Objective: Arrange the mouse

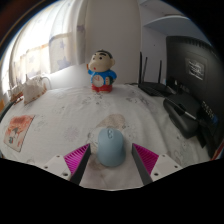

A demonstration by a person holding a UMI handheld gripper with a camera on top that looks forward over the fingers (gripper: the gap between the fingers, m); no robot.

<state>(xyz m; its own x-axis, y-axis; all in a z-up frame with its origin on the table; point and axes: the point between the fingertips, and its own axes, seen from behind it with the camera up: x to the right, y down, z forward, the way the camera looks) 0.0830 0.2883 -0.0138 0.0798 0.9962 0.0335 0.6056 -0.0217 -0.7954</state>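
A light blue-grey mouse (110,146) lies on the white patterned tablecloth (70,115), between my two fingers. My gripper (112,152) is open. The magenta pads (80,157) stand on either side of the mouse with a small gap at each side. The mouse rests on the table on its own, its front end pointing away from me.
A cartoon boy figurine (102,72) in a blue shirt stands beyond the mouse. A black keyboard (190,108) and a black router with antennas (153,84) lie at the right. A printed booklet (18,131) lies at the left, with small items (30,90) behind it.
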